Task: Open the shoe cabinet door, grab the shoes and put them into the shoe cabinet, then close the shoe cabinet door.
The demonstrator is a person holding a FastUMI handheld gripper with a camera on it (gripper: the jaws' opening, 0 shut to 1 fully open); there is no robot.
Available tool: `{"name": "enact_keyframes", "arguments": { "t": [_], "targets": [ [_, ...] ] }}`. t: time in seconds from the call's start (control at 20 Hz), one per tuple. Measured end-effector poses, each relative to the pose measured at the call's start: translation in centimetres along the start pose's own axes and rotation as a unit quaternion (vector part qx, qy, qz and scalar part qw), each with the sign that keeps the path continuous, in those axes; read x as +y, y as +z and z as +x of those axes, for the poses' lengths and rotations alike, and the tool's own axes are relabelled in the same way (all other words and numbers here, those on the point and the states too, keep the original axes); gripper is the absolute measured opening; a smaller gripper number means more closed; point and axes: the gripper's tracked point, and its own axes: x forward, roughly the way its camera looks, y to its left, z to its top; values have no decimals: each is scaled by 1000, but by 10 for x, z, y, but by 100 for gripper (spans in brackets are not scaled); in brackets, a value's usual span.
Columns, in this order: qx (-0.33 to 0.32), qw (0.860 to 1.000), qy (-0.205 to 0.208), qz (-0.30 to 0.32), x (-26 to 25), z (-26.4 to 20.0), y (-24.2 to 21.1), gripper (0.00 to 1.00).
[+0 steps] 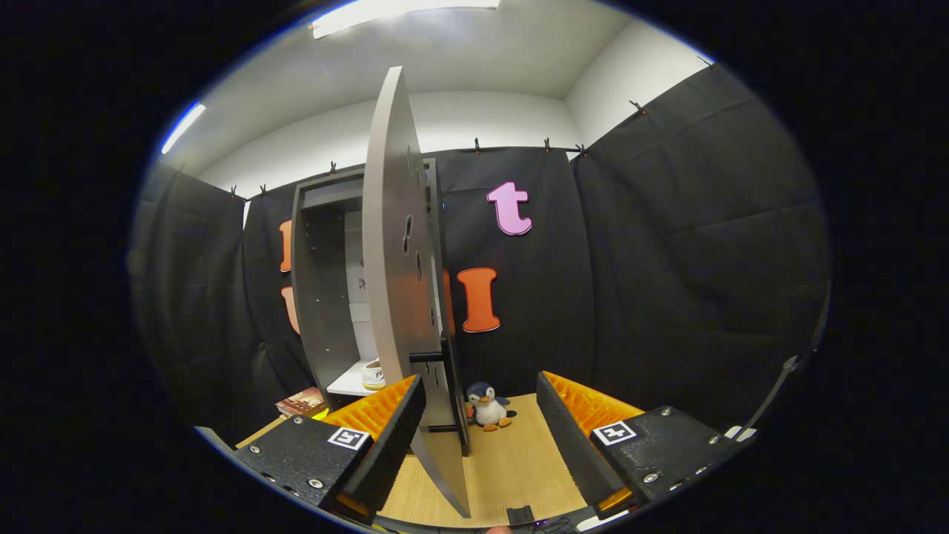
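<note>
Grey cabinet (326, 297) stands open, a shoe (373, 374) already on its low shelf, left of the door (397, 282). That door swings out edge-on toward the gripper (478, 437), long axis upright. Fingers spread wide, the left one touching the door's edge, clamping nothing. Closing remains, I judge.

The hand-held gripper (480, 423) is level, its fingers spread wide apart.
</note>
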Motion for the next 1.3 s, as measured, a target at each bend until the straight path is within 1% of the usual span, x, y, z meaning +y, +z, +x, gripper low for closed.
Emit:
{"name": "enact_keyframes", "arguments": {
  "t": [0.15,0.25,0.6,1.0,1.1,1.3],
  "targets": [
    [4,1000,19,2,2,17,-9,94],
    [8,1000,24,-2,3,27,-14,94],
    [12,998,52,21,20,33,-20,93],
    [21,991,128,16,90,37,-29,92],
    [24,989,143,14,115,41,-34,92],
    [27,987,158,18,152,50,-38,92]
  ]
}}
